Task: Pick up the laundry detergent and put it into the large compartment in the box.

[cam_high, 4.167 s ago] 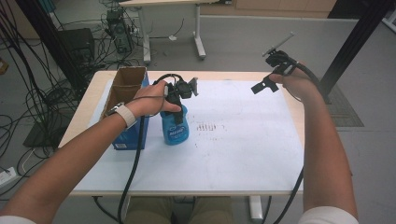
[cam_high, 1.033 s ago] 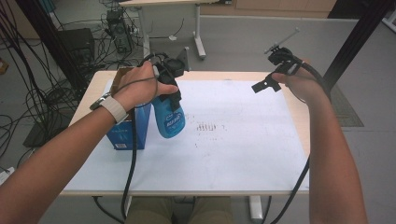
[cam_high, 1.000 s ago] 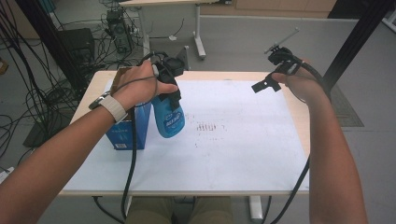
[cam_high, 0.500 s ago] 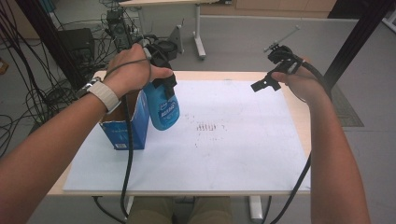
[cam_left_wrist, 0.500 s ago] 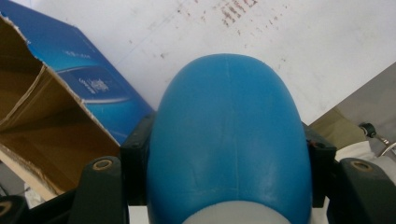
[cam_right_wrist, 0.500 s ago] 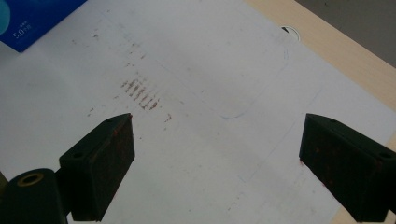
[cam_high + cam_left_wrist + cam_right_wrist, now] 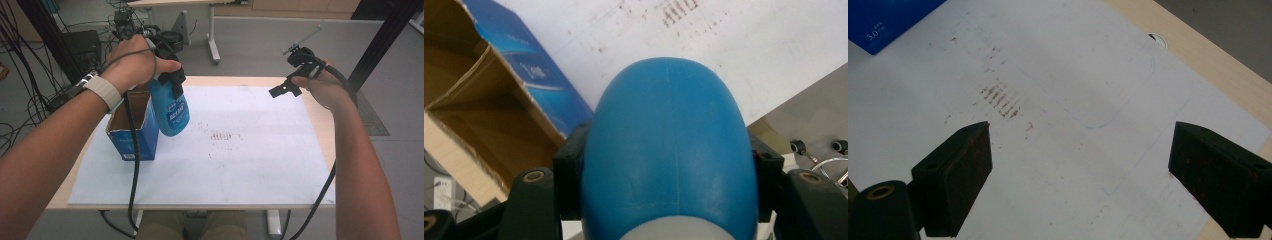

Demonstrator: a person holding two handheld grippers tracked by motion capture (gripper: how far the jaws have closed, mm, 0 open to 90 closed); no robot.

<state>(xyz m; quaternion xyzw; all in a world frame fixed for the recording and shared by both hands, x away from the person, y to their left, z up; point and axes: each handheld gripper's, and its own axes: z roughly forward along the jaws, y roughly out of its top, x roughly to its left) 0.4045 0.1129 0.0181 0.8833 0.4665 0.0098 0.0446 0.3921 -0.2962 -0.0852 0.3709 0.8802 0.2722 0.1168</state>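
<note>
1. High view: the left gripper (image 7: pixel 167 75) clamps the blue bottle (image 7: pixel 171 112) at its upper part and holds it clear of the white sheet (image 7: pixel 240 165), just beside the open cardboard box (image 7: pixel 131 131). The hand covers the bottle's top. The right gripper (image 7: pixel 290 80) hangs well apart from the box, over the sheet's far corner; its jaws are too small to judge here.
2. Left gripper view: both jaws press the bottle's flanks; the bottle hides their tips. The box (image 7: pixel 489 100) lies beside it, cut off by the frame edge.
3. Right gripper view: the jaws stand wide apart, nothing between them, above the sheet's reddish smudges (image 7: pixel 1000 100). A corner of the box (image 7: pixel 883 20) is visible.
</note>
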